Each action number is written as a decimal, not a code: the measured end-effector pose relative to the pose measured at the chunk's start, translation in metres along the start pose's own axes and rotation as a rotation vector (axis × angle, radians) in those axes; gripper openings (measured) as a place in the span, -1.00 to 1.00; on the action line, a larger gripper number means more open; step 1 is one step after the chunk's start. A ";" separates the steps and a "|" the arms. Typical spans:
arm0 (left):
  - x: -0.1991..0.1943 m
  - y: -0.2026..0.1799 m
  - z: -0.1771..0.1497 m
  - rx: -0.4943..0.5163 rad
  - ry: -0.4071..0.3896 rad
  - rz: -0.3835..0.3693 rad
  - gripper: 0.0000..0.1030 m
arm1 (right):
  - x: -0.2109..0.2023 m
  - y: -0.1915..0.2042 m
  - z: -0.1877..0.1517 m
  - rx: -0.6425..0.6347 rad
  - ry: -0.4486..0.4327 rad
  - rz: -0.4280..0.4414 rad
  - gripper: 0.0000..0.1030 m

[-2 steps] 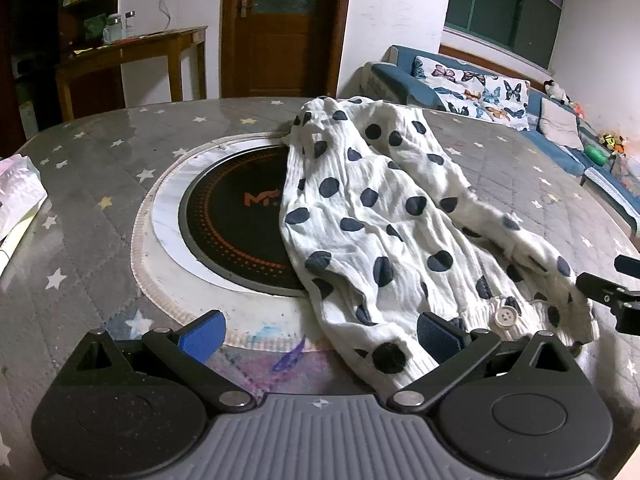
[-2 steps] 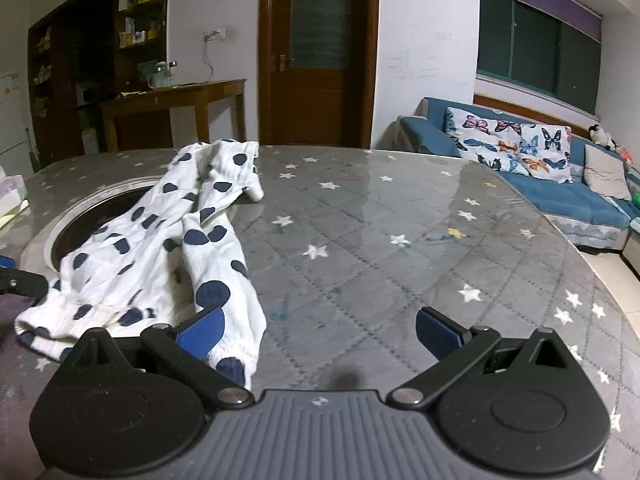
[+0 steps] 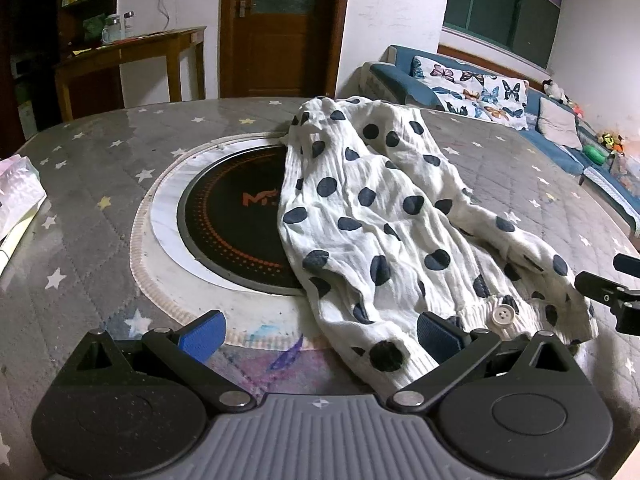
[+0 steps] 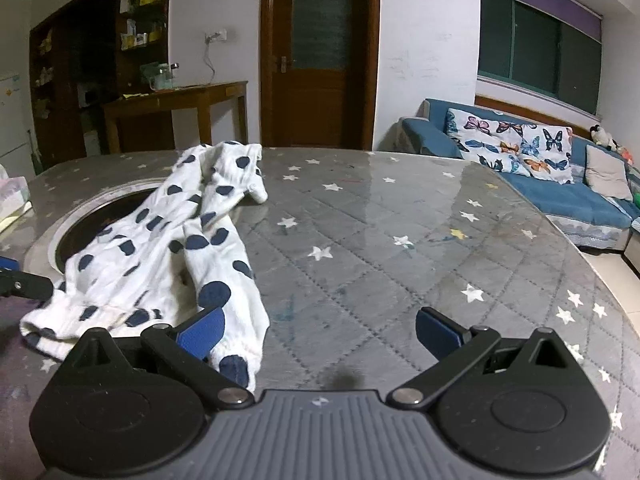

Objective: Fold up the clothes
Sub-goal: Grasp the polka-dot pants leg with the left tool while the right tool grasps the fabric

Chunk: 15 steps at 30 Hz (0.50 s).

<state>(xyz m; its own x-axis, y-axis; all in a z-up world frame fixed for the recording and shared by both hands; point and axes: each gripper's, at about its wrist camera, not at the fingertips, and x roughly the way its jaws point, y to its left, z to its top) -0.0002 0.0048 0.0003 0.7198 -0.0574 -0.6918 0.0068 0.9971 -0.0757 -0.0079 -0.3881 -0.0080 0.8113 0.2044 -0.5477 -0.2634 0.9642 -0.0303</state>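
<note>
Lying crumpled on the star-patterned table cover, the white polka-dot garment runs from the far side of the table toward the near edge, its left portion draped over the round black cooktop set in the tabletop. A white button shows on the ribbed hem nearest the left gripper. The left gripper's jaws stand wide apart and hold nothing; its right blue pad sits at the garment's hem, though contact cannot be confirmed. The right gripper is likewise spread wide and empty, its left pad just over the garment's near end, its right pad above bare table cover. The right gripper's tip appears at the right edge of the left wrist view, beside the hem. Beyond the table stand a blue sofa and a wooden door.
</note>
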 end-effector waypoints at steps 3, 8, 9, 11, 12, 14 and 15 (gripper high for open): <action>-0.002 -0.001 0.000 -0.001 -0.002 -0.001 1.00 | -0.005 0.005 -0.001 -0.004 -0.010 0.018 0.99; -0.003 -0.008 0.000 -0.008 -0.002 -0.018 1.00 | -0.014 0.013 -0.003 -0.011 -0.026 0.049 0.95; -0.003 -0.010 -0.001 -0.007 -0.002 -0.024 1.00 | -0.015 0.014 -0.004 -0.013 -0.030 0.055 0.91; -0.003 -0.005 -0.001 -0.012 0.005 -0.048 0.99 | -0.016 0.016 -0.004 -0.014 -0.026 0.069 0.90; -0.002 -0.006 -0.001 -0.012 0.009 -0.052 0.99 | -0.015 0.017 -0.005 -0.014 -0.018 0.076 0.85; 0.001 -0.005 -0.001 -0.017 0.021 -0.052 0.90 | -0.013 0.017 -0.006 -0.014 -0.001 0.091 0.77; 0.003 -0.004 0.000 -0.023 0.028 -0.052 0.88 | -0.012 0.018 -0.006 -0.013 0.007 0.098 0.74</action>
<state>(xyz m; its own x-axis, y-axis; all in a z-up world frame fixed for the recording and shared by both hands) 0.0016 0.0003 -0.0014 0.6992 -0.1104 -0.7064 0.0275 0.9914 -0.1278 -0.0250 -0.3744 -0.0073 0.7774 0.2966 -0.5547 -0.3485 0.9372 0.0126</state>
